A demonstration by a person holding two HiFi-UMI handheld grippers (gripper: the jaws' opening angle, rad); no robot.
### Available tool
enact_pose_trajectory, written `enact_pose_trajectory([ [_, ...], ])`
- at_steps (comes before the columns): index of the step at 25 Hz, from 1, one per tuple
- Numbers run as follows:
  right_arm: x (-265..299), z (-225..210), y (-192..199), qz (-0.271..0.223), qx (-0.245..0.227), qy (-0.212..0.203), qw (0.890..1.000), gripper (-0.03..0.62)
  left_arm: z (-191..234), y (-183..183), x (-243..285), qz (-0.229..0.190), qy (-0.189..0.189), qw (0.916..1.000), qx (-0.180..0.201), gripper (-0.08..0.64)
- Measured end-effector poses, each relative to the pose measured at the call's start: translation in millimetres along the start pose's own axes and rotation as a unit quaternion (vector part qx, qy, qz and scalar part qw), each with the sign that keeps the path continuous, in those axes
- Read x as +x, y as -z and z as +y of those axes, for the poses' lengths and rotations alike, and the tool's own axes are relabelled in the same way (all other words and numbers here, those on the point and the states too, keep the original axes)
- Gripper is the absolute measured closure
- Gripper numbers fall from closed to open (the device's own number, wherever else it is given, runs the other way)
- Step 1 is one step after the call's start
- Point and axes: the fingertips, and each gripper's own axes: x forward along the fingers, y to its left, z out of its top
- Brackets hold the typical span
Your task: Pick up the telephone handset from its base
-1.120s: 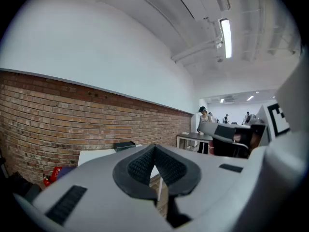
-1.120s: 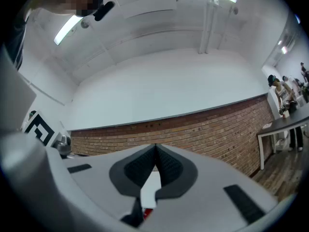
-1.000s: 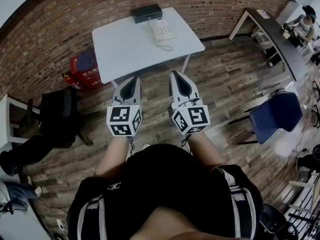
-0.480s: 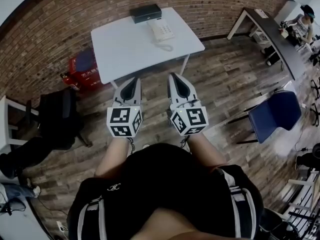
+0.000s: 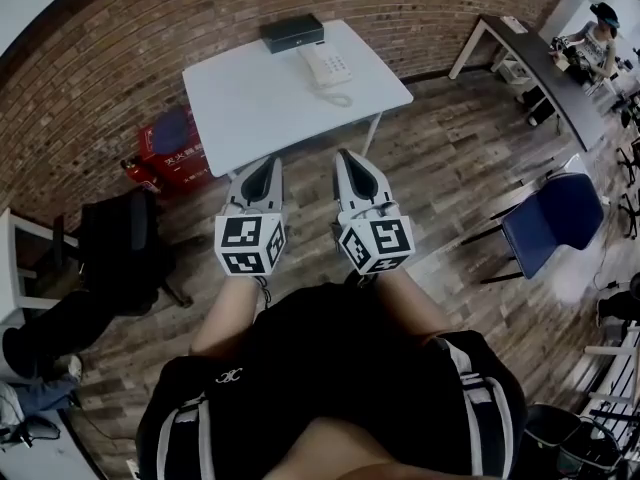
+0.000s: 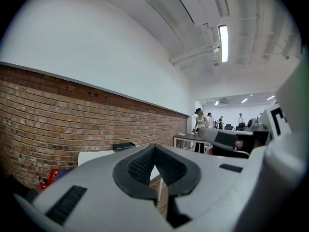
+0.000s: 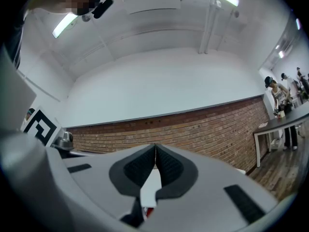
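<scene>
Two sets here, left tongs (image 5: pixel 266 163) and right tongs (image 5: pixel 346 156), both clenched on nothing, held side by side and aimed ahead, probably just parked that way for the walk-up. Well short of the worktop (image 5: pixel 255 98). Handset (image 5: pixel 315 68) sitting on its base (image 5: pixel 334 65) at the far end, beside a black box (image 5: pixel 292 31), untouched.

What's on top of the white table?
On the table sit a white telephone, its looped cord lying in front of it, and a black box at the far edge near the brick wall. Anything right behind the box is hidden.
</scene>
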Motion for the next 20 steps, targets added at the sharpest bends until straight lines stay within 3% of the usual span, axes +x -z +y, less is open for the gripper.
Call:
enact_pose_trajectory([
  [10,26,-16,8,0.003,-0.007,0.004,1.0,0.594,16,2,27,0.007,-0.003,1.0,-0.005,0.558],
  [20,93,-58,11,0.0,-0.009,-0.005,1.0,0.594,43,-5,94,0.007,-0.017,0.9998,-0.004,0.558],
])
